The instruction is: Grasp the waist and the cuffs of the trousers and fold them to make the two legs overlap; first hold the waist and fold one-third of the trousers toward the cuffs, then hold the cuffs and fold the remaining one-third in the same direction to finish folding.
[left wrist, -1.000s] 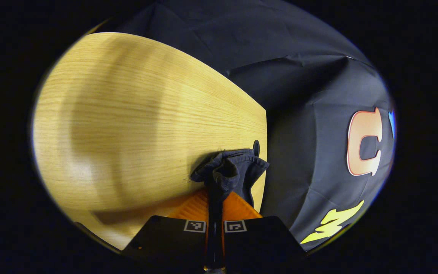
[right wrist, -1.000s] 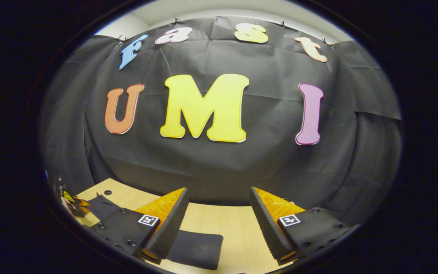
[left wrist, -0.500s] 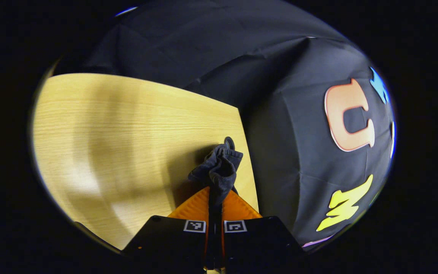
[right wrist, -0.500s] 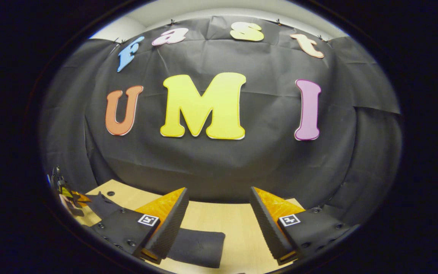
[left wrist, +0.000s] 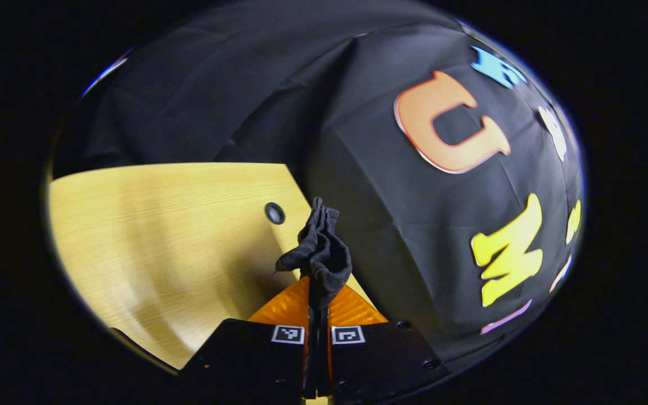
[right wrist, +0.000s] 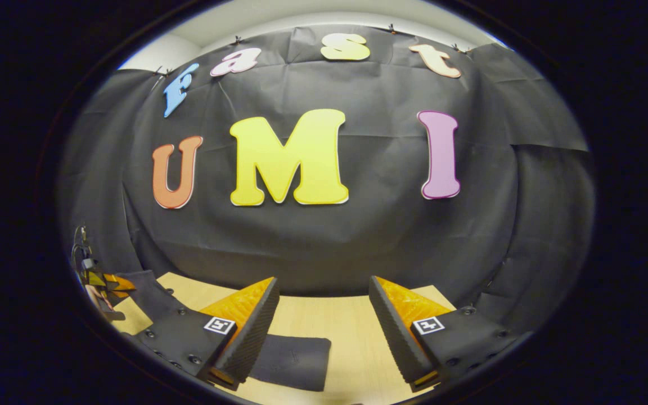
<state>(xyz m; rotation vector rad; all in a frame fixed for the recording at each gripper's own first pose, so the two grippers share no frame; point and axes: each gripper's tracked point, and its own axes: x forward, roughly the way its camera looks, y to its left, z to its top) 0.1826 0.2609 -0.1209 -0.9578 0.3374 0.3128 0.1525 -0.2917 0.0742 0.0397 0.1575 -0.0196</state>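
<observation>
Left gripper point(left wrist: 317, 292): fingers clamped on bunched cuff end of trousers point(left wrist: 318, 253), lifted off table point(left wrist: 161, 225) to carry fold over. Right gripper point(right wrist: 324, 332): fingers spread, empty, w/ folded part lying just below-left.

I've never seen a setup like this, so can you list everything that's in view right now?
trousers: one pair, dark; a bunched end is pinched and lifted in the left gripper view, and a folded part lies flat on the table in the right gripper view.
table: one, light wood, under the trousers.
round hole: one, dark, in the tabletop near its far edge.
booth wall: one, black cloth, behind the table.
left gripper: one, jaws closed on the trousers; it is also seen far left in the right gripper view.
right gripper: one, jaws spread wide, holding nothing, above the table.
</observation>
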